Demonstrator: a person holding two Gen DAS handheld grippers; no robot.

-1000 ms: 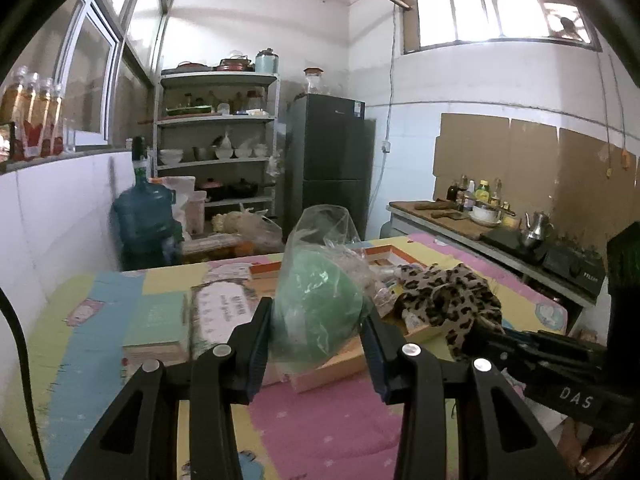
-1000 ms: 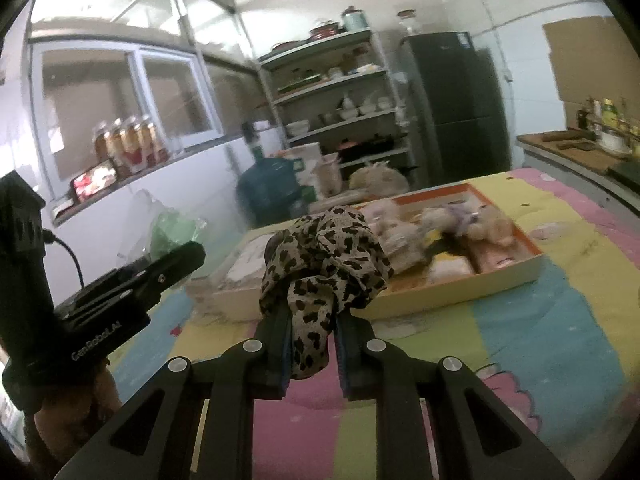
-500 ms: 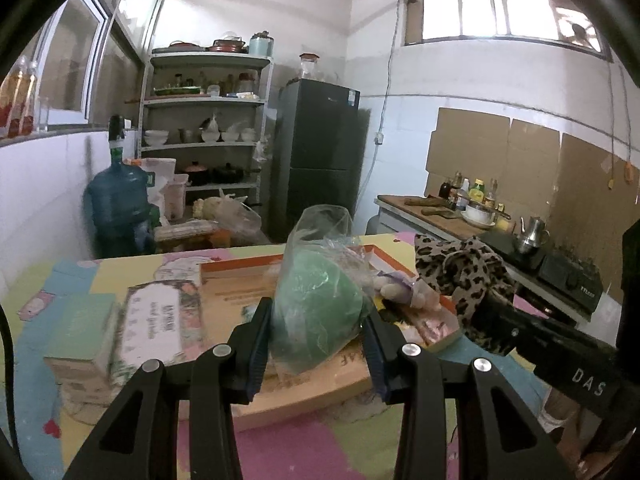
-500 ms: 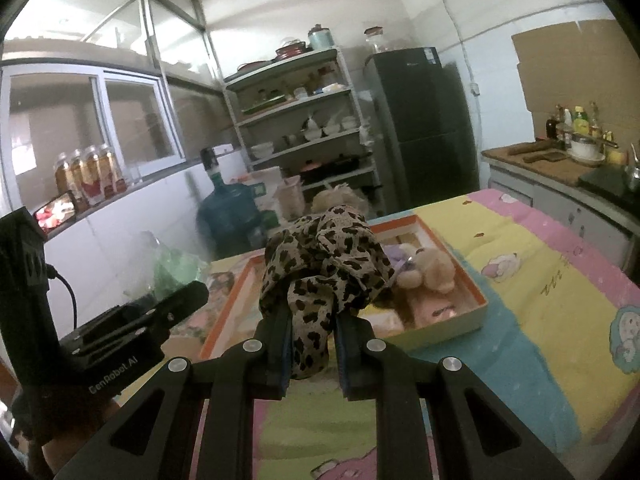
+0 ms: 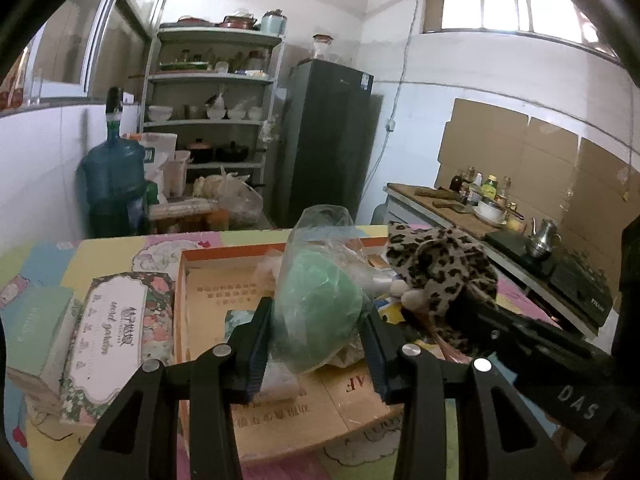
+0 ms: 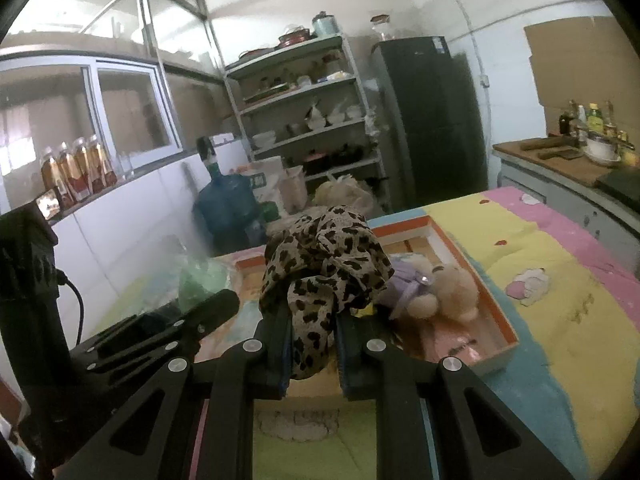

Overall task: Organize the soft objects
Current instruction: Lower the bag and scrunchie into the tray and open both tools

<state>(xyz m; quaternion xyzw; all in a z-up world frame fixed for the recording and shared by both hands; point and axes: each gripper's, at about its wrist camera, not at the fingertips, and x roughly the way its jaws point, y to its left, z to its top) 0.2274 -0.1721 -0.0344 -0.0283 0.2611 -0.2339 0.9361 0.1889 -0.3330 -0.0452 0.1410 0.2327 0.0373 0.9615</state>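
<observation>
Fingers [image 5: 262, 344] of the left gripper [image 5: 318, 344] are clamped on a clear plastic bag [image 5: 316, 304] that encloses a green soft item; the bag bulges between and above the fingers, and its knotted neck stands up ahead of them. Fingers [image 6: 280, 344] of the right gripper [image 6: 312, 346] are clamped on a leopard-print cloth [image 6: 320, 264], whose bunched bulk rides above the fingertips while a short tail hangs down between them. Both items are held clear of the surface [image 6: 560, 320], directly over or just before the orange-rimmed box [image 6: 472, 264], which lies ahead of both pairs of fingers. It is judged that the items are held there for deposit into that box, where other soft items are already gathered.

From the left wrist view, the bare floor of the box on the left-finger side is shown, together with a floral carton [image 5: 112, 336] and a pale green box [image 5: 36, 328] lying outside the left finger. None of these is visible from the right wrist view.

From the right wrist view, a beige teddy bear [image 6: 448, 292] and a purple plush item [image 6: 404, 288] are shown resting in the box just beyond the right finger. In the left wrist view they are largely masked by the bag and the cloth.
</observation>
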